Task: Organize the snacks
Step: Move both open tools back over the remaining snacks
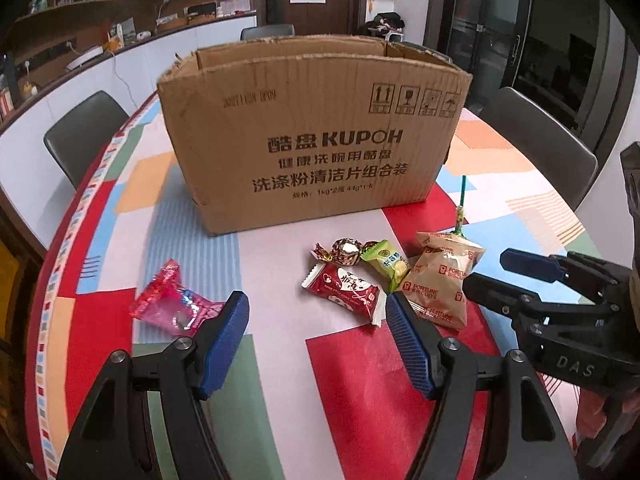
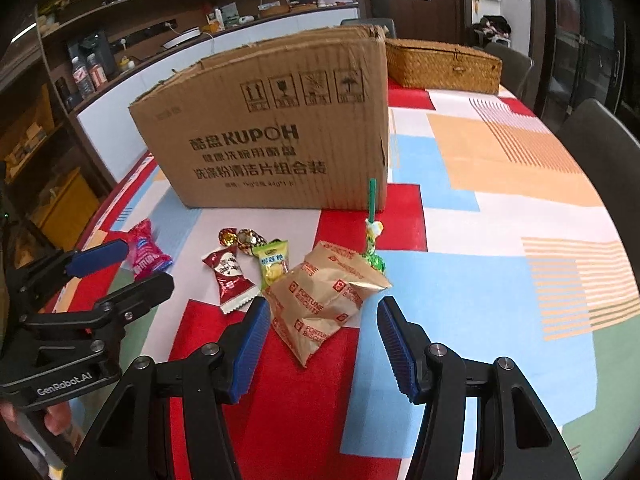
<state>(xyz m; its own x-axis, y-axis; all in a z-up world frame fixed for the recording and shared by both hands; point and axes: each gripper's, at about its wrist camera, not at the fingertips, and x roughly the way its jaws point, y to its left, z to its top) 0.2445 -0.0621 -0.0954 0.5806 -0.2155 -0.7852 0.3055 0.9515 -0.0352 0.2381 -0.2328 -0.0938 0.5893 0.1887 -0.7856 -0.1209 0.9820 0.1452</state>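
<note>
The right gripper (image 2: 318, 322) stands apart and empty, its pads either side of the near end of the biscuit bag (image 2: 326, 300) at lower centre of its view, not pressing it. The left gripper (image 1: 314, 320) is apart and empty too, in the lower middle of its view, with the red packet (image 1: 344, 290) just beyond its tips and the pink packet (image 1: 170, 304) by its left pad.

The biscuit bag looks light, puffed with air, with crinkly slick film and brittle contents, I judge; a gentle pinch across a sealed end seam should serve better than squeezing the belly. The small sweets are light and soft-wrapped and apt to slide; take them across the body or by a twisted end.

The count:
- one biscuit bag
- one red packet
- one green packet (image 1: 386, 262)
- two gold-wrapped sweets (image 1: 346, 248)
- one pink packet
- one lollipop (image 2: 372, 240) on a green stick, behind the bag

That makes seven snacks, clustered mid-frame on the patterned table (image 2: 500, 200).

Behind them stands one open cardboard box (image 1: 316, 140), filling upper centre. One woven basket (image 2: 440, 66) sits at upper right of the right view.
</note>
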